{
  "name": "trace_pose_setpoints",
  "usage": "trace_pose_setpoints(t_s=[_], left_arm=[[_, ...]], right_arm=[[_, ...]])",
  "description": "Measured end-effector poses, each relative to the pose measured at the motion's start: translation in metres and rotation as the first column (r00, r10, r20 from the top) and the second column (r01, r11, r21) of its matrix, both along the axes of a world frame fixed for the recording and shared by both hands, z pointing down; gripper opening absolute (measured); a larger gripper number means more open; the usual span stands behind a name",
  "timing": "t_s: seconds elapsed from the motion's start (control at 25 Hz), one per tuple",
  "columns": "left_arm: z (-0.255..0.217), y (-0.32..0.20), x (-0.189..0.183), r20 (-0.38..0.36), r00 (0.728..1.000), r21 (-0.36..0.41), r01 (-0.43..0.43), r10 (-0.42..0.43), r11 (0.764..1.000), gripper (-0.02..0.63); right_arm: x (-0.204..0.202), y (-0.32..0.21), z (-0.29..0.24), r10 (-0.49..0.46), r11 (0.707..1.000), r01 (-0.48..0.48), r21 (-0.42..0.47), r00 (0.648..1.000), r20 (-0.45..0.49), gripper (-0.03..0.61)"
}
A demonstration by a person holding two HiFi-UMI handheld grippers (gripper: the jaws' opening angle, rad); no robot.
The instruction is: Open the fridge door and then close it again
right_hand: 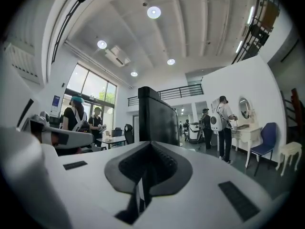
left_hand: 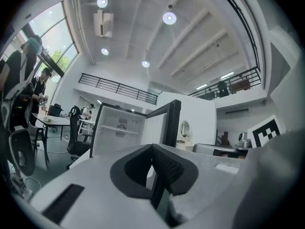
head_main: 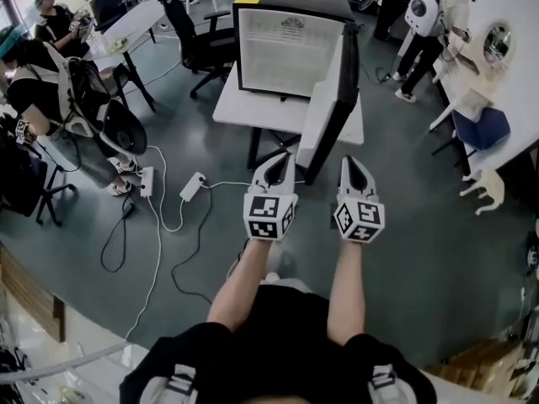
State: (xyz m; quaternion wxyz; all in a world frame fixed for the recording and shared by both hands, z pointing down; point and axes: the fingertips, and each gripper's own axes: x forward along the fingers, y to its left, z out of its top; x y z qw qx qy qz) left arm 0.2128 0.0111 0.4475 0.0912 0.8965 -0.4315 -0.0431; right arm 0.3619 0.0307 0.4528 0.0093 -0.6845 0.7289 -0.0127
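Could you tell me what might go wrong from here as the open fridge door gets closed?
1. The left gripper and right gripper are both shut and empty in front of the open fridge door; a push with closed jaws might slip off its edge.
2. The fridge stands on a small white table; a hard shove could shift it or slam the door.
3. A power strip and cables lie on the floor nearby, a possible trip hazard.

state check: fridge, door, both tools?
fridge: on white table, inside exposed
fridge door: open, swung wide
left tool: shut, nothing between the jaws, clear of the door
right tool: shut, nothing between the jaws, clear of the door
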Motion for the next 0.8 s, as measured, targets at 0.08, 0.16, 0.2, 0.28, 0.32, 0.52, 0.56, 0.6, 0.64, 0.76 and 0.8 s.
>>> trace_pose_setpoints(t_s=[0.08,0.16,0.2,0.28,0.32,0.52,0.56,0.6,0.64,0.76,0.8], left_arm=[[0.003,0.003,0.007,-0.001,1.000,-0.003,-0.014,0.014,1.000,-0.002],[0.007,0.005,0.013,0.002,1.000,-0.012,-0.025,0.025,1.000,-0.002],[0.008,0.006,0.017,0.002,0.999,-0.015,-0.032,0.032,0.999,-0.002],[0.008,0.009,0.024,-0.003,0.999,-0.016,-0.050,0.050,0.999,-0.002],[0.008,0.010,0.028,-0.004,0.998,-0.014,-0.057,0.057,0.998,-0.002],[0.010,0.006,0.045,-0.005,0.997,-0.003,-0.081,0.081,0.997,0.000],[0.010,0.005,0.049,-0.005,0.996,0.000,-0.090,0.090,0.996,0.000],[0.010,0.004,0.054,-0.004,0.995,0.005,-0.097,0.097,0.995,0.000],[0.009,0.003,0.058,-0.002,0.995,0.009,-0.102,0.102,0.995,0.000],[0.006,-0.003,0.065,0.004,0.994,0.019,-0.106,0.106,0.994,0.000],[0.005,-0.004,0.066,0.004,0.994,0.022,-0.108,0.108,0.994,0.000]], right_arm=[[0.004,0.003,0.001,0.003,1.000,-0.003,-0.005,1.000,-0.006,-0.005],[0.006,0.006,0.001,0.004,1.000,-0.004,-0.005,1.000,-0.013,-0.004],[0.008,0.007,0.001,0.004,1.000,-0.004,-0.005,1.000,-0.015,-0.005],[0.011,0.009,0.001,0.002,1.000,-0.002,-0.010,1.000,-0.006,-0.004],[0.012,0.010,-0.001,-0.006,1.000,0.006,-0.012,1.000,0.005,-0.003],[0.010,0.003,-0.019,-0.071,0.997,0.070,0.021,0.997,0.007,-0.005],[0.013,0.001,-0.019,-0.071,0.997,0.071,0.021,0.997,0.006,-0.005],[0.016,-0.001,-0.019,-0.071,0.997,0.071,0.019,0.997,0.005,-0.005],[0.019,-0.003,-0.019,-0.070,0.997,0.070,0.017,0.998,0.005,-0.005],[0.026,-0.009,-0.020,-0.068,0.997,0.068,0.020,0.998,-0.004,-0.005],[0.027,-0.012,-0.022,-0.070,0.997,0.070,0.025,0.998,-0.007,-0.004]])
